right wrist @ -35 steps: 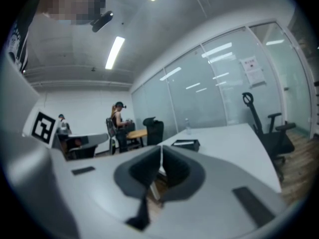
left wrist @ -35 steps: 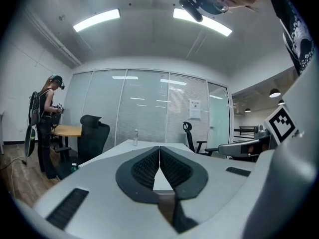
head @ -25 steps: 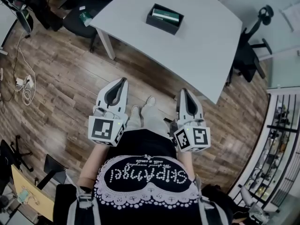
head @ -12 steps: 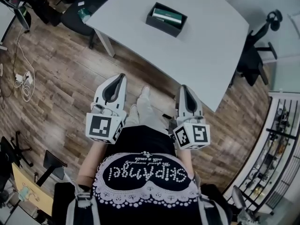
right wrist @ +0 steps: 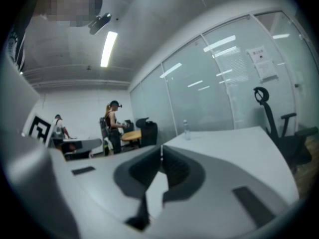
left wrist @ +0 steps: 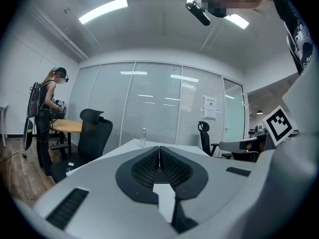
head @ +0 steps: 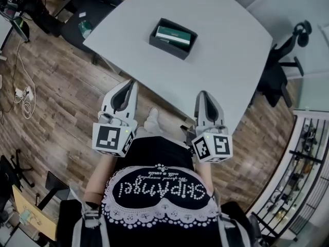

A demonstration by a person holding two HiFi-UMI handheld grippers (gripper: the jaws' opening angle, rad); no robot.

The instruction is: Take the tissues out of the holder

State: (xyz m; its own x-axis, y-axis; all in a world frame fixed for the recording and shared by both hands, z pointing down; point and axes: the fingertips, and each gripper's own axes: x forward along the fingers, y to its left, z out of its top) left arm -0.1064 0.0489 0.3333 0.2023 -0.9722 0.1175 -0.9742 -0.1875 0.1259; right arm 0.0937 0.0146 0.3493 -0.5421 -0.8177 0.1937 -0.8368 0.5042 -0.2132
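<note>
A black holder [head: 173, 38] stands near the middle of the white table [head: 226, 60], with a green and white tissue pack [head: 174, 34] lying in it. My left gripper [head: 134, 82] is shut and empty, its tip at the table's near edge, well short of the holder. My right gripper [head: 201, 93] is also shut with nothing in it, and reaches over the table's near edge to the right. In the left gripper view the jaws [left wrist: 159, 148] meet in a thin line. The right gripper view shows its jaws [right wrist: 161, 147] closed the same way, and the holder is hidden in both.
A clear bottle [left wrist: 143, 136] stands at the table's far end. Black office chairs sit at the right [head: 275, 71] and upper left [head: 85, 12] of the table. Cables [head: 23, 94] lie on the wooden floor, and a shelf rack [head: 303, 174] is at the right.
Both grippers have moved forward together to the table's near edge. The table and holder now sit closer and lower in the head view. The jaws stayed shut.
</note>
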